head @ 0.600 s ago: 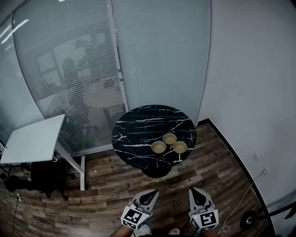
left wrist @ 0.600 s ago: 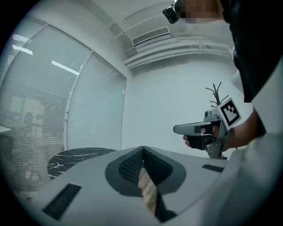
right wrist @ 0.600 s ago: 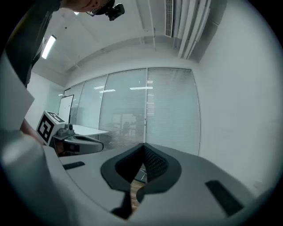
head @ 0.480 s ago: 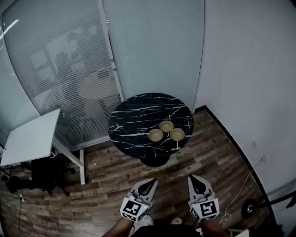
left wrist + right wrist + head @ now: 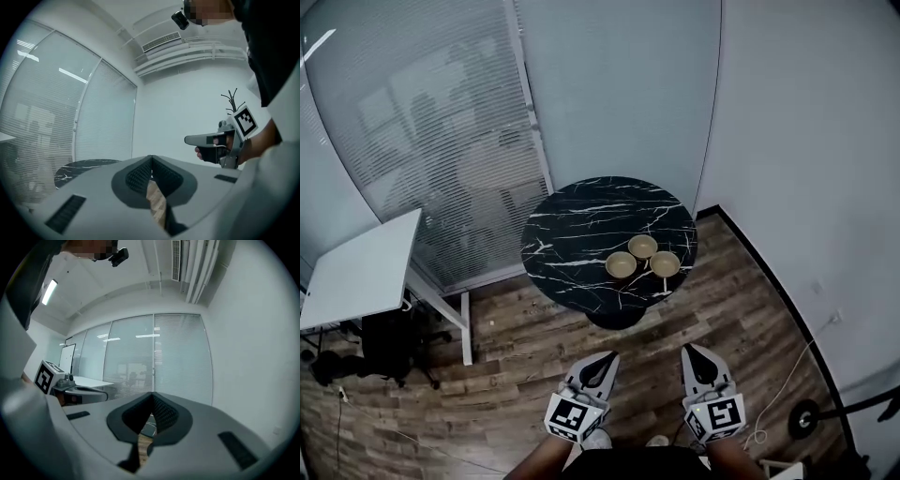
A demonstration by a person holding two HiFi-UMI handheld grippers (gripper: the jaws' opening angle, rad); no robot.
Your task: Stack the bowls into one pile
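Observation:
Three tan bowls stand apart in a cluster near the front right edge of the round black marble table [image 5: 581, 230]: one at the left [image 5: 621, 265], one behind [image 5: 642, 247], one at the right [image 5: 665, 264]. All are empty and upright. My left gripper [image 5: 605, 360] and right gripper [image 5: 692, 352] hang side by side over the wood floor, well short of the table and pointing toward it. In each gripper view the jaws, left [image 5: 151, 158] and right [image 5: 153, 394], meet at the tips with nothing between them. The bowls do not show in either gripper view.
A white desk [image 5: 356, 272] stands at the left with dark gear [image 5: 389, 347] under it. Glass walls with blinds close off the back, a white wall the right. A cable [image 5: 787, 398] lies on the floor at the right. Wood floor separates me from the table.
The table with its bowls and both grippers now sit higher in the head view. The bowls keep their places on the table. Both grippers stay shut.

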